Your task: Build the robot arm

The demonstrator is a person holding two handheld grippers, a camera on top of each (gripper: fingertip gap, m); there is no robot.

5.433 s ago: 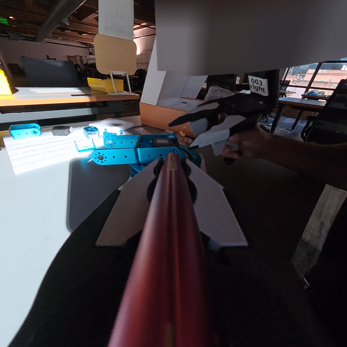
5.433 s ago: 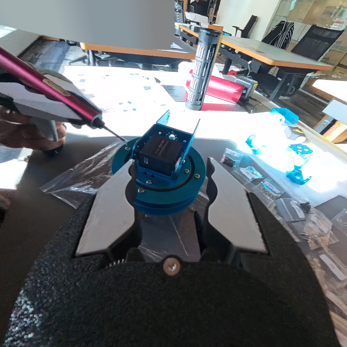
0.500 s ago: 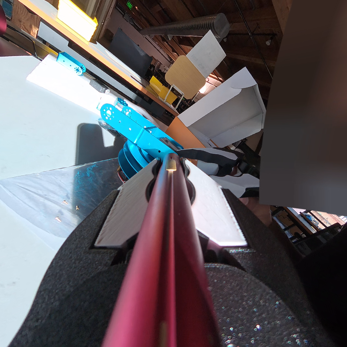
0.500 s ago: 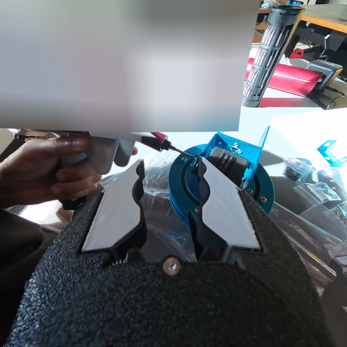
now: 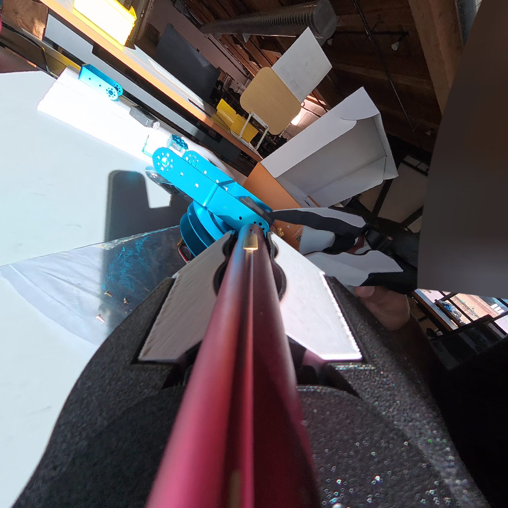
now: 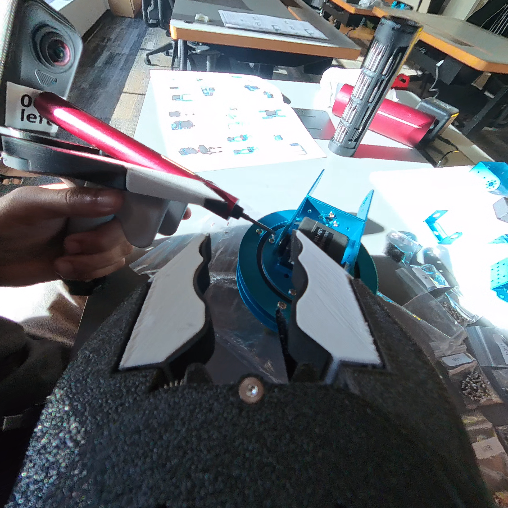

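Red anodised screwdriver (image 6: 132, 148) is clamped lengthwise between the fingers of the left gripper (image 5: 248, 264), jaws closed tight on the barrel, and its thin bit is angled down onto a small screw (image 6: 272, 239) on the inner ring of the blue round base (image 6: 253, 264). Contact between bit and screw head looks made, but how well it is seated can't be told from either view.

The right gripper (image 6: 248, 264) is parted and nothing is pinched between its pads; its right finger (image 6: 327, 297) is laid against the black servo (image 6: 327, 239) and blue U-bracket (image 6: 338, 209) mounted on the base, the left finger (image 6: 176, 299) is hanging in free air over the clear plastic bag (image 5: 82, 269) that the base is sitting on.

Stuff that could go sideways, imo:

- The bit is held at a slant, not square to the screw, so cam-out or a chewed head is likely if torque gets applied like that.
- The base is only braced from one side and is parked on slippery plastic, so it could be spun or shoved away under pressure.
- A few loose screws (image 5: 110, 302) are lying on the bag by the left gripper and could easily be flicked off the white table (image 5: 33, 170).
- The bracket is close to the bit's path, so a slip could scratch it.
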